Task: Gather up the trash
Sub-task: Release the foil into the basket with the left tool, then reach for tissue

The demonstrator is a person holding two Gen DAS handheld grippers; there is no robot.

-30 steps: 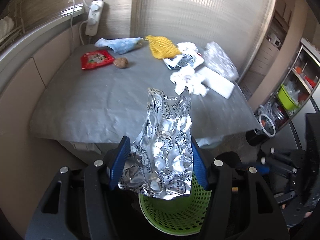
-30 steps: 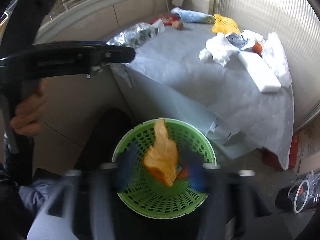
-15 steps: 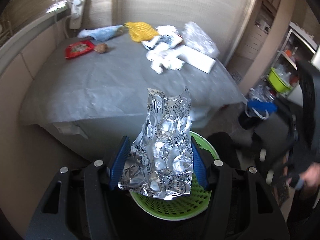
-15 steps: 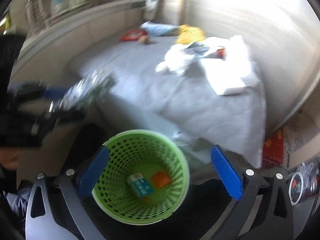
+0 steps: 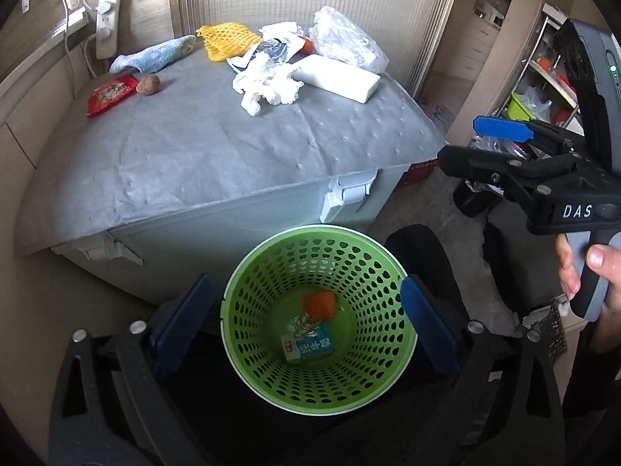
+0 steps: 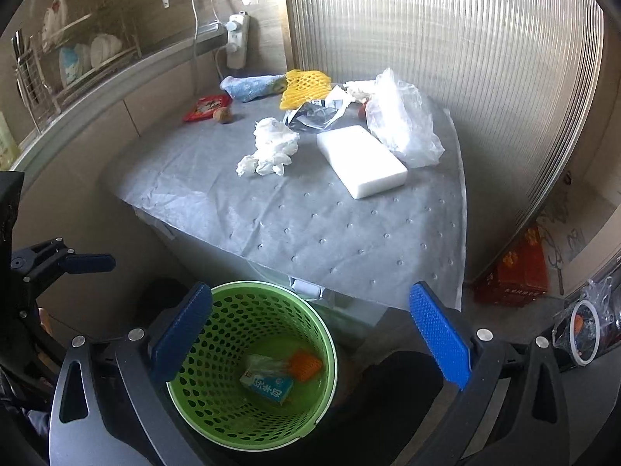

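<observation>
A green perforated basket [image 5: 368, 272] stands on the floor in front of the grey-covered table [image 5: 194, 163]. In it lie an orange foam piece [image 5: 319, 305], crumpled foil [image 5: 304, 321] and a small blue-and-white carton [image 5: 308, 345]. My left gripper [image 5: 306, 283] hangs over the basket, its jaws opening with nothing between them. My right gripper [image 6: 310, 289] is open and empty, just right of the basket [image 6: 233, 299]. On the table lie white tissue [image 5: 268, 85], a white foam block [image 5: 337, 79], a clear bag [image 5: 345, 44], yellow netting [image 5: 227, 40], a blue sock [image 5: 151, 56] and a red wrapper [image 5: 110, 93].
A brown nut [image 5: 149, 84] lies beside the red wrapper. A power strip [image 5: 105, 25] hangs on the wall behind the table. A red box [image 6: 520, 272] sits on the floor at the right, a shelf [image 5: 543, 89] farther off. A hand [image 5: 597, 272] holds the right gripper's handle.
The left gripper opened and the foil dropped into the basket. The right gripper let its orange piece fall in, opened wide and drew off to the right.
</observation>
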